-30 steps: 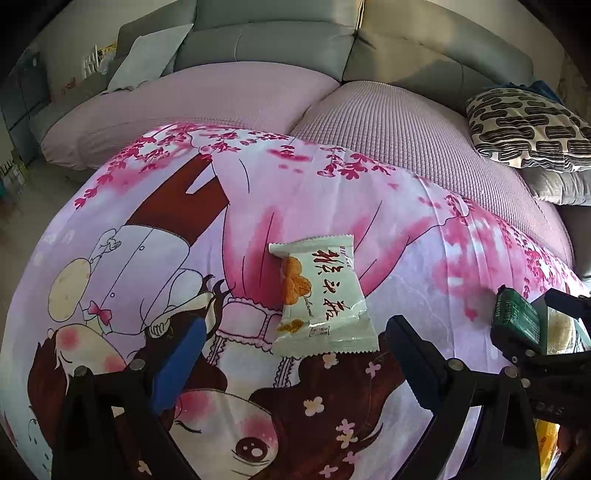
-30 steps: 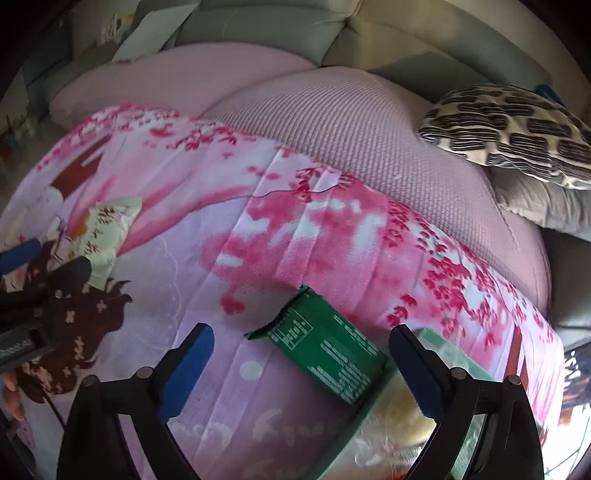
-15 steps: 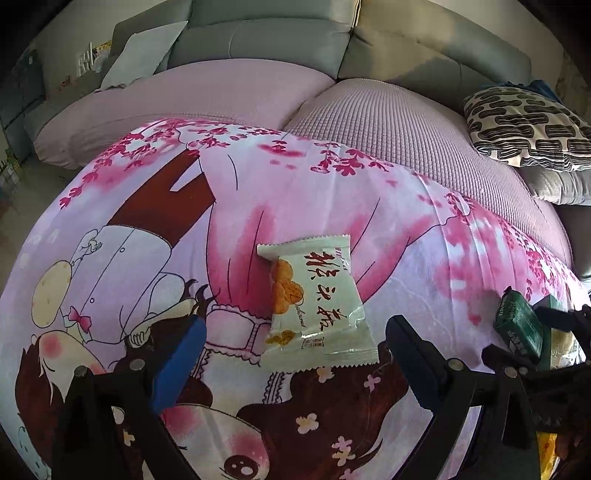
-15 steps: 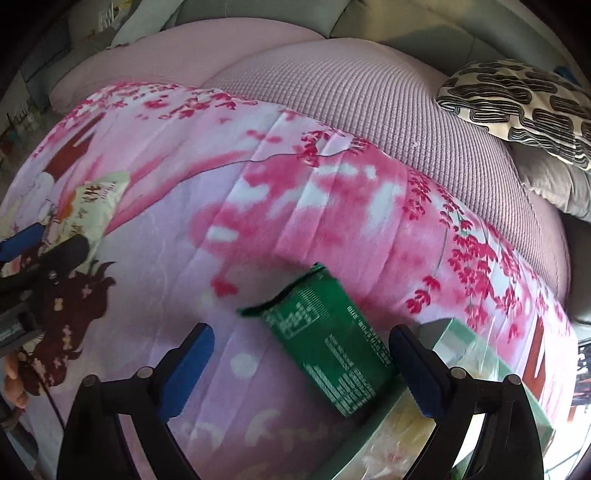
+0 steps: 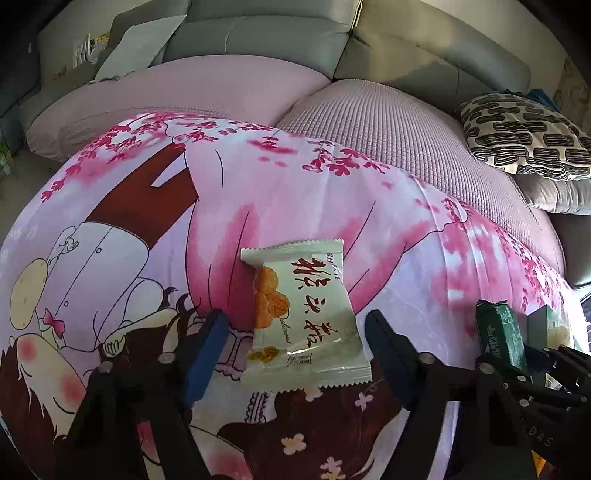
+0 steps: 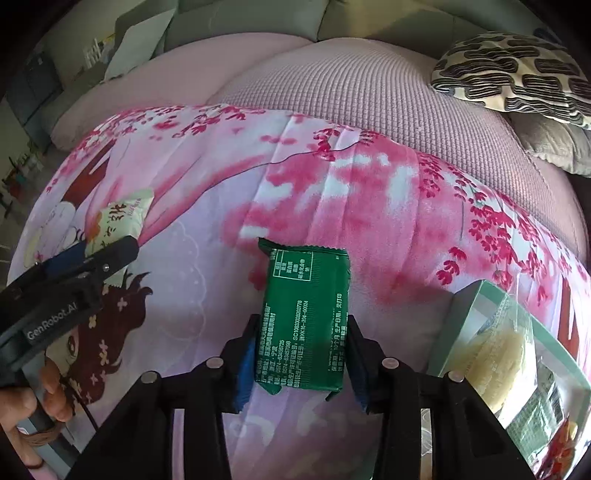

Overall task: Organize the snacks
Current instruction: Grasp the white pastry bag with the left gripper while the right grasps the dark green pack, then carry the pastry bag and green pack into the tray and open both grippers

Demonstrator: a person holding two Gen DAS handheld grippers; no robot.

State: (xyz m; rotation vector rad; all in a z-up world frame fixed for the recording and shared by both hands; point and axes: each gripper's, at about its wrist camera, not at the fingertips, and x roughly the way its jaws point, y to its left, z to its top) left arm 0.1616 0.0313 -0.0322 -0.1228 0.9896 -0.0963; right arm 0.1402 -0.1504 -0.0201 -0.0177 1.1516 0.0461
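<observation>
A white snack packet with orange biscuit print lies on the pink cartoon blanket. My left gripper is open, its fingers on either side of the packet's near half, not pressing it. The packet also shows in the right wrist view. My right gripper is shut on a green snack packet, pinched at its sides. The green packet also shows in the left wrist view.
A pale green box holding wrapped snacks stands at the right by the green packet. A grey sofa with pink seat covers lies behind. A black-and-white patterned cushion rests at the far right.
My right gripper has closed from wide open onto the green packet. My left gripper has moved forward so its open fingers now flank the white packet.
</observation>
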